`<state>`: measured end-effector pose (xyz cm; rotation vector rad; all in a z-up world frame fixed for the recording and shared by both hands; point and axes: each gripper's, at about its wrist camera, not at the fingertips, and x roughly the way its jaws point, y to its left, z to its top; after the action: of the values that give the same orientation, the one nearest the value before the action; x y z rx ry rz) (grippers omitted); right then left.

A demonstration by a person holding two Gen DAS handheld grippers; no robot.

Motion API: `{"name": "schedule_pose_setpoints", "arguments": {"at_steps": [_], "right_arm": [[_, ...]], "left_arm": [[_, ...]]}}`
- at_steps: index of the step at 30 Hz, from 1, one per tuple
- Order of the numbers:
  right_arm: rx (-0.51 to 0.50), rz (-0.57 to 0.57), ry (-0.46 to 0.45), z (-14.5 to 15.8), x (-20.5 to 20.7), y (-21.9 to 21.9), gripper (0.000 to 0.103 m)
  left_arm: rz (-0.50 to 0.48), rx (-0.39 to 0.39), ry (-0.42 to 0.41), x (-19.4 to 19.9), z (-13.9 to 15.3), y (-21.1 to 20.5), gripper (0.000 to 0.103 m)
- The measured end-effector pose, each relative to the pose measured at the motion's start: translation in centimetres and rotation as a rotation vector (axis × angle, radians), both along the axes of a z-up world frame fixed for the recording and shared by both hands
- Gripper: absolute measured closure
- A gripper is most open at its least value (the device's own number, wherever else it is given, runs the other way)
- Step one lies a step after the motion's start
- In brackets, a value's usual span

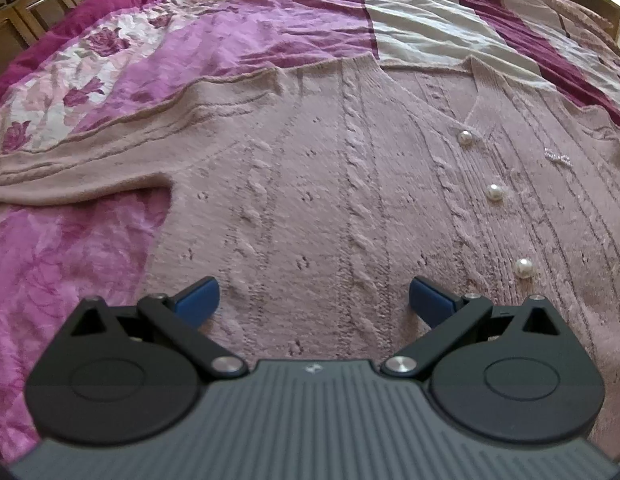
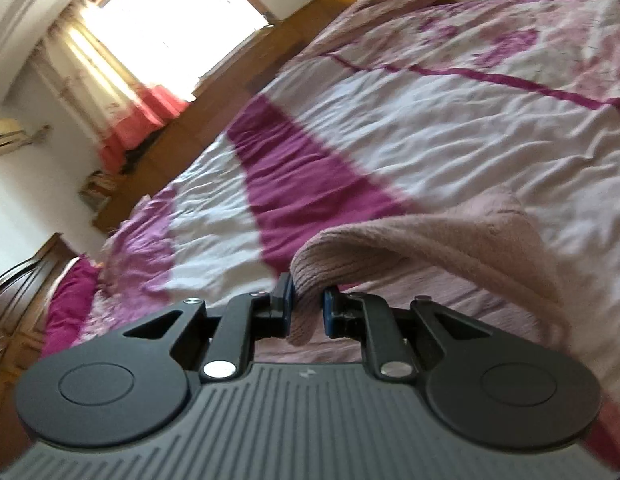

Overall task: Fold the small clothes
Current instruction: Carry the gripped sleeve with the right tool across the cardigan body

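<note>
Two views, left wrist first: your left gripper (image 1: 313, 300) hovers with its jaws spread wide and empty over the pink knit cardigan (image 1: 330, 200), which lies flat on the bedspread (image 1: 269, 28), pearl buttons (image 1: 494, 192) to the right. In the right wrist view, your right gripper (image 2: 305, 304) pinches a ribbed cuff (image 2: 310, 272), the sleeve draping away. Expect soft, light, stretchy knit that sags; grip ribbed edges or hems, and keep clear of the buttons.
</note>
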<state>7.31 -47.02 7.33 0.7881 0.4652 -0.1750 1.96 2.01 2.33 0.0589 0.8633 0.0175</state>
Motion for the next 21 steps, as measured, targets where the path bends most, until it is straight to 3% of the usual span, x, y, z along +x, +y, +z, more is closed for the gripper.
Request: {"name": "schedule_pose_setpoints", "arguments": {"at_steps": [15,21], "right_arm": [[0.0,0.224,-0.097,5.0,4.5,14.0,0.087],[0.028,0.304,-0.101,4.5,6.4,20.6,0.087]], "left_arm": [[0.132,-0.005,-0.074,-0.2,2.8,5.2,0.0],[0.171,0.001,-0.08,-0.7,2.9,7.0,0.0]]}}
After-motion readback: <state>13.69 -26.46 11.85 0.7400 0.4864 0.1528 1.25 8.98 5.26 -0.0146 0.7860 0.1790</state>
